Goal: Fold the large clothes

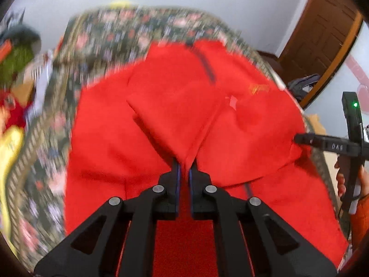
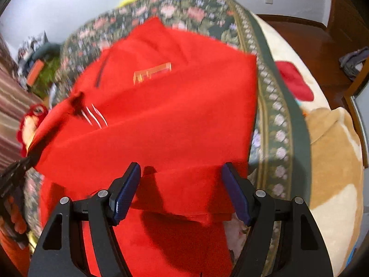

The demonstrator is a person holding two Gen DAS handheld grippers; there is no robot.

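We work over a bed under a floral bedspread (image 2: pixel 207 11), and the red garment (image 2: pixel 161 115) lies spread across most of it, one flap already turned onto the body. Both views are motion-blurred, so fine creases are hard to read. Our left gripper (image 1: pixel 183 168) is clamped on a peaked fold of the red cloth, fingers nearly together with fabric between them. Our right gripper (image 2: pixel 181 189) hangs with fingers spread wide over the near hem, holding nothing. The risk as we judge it: the left pinch is a narrow point, so a quick pull could slip it free or drag the flap askew, and the loose right edge may bunch.
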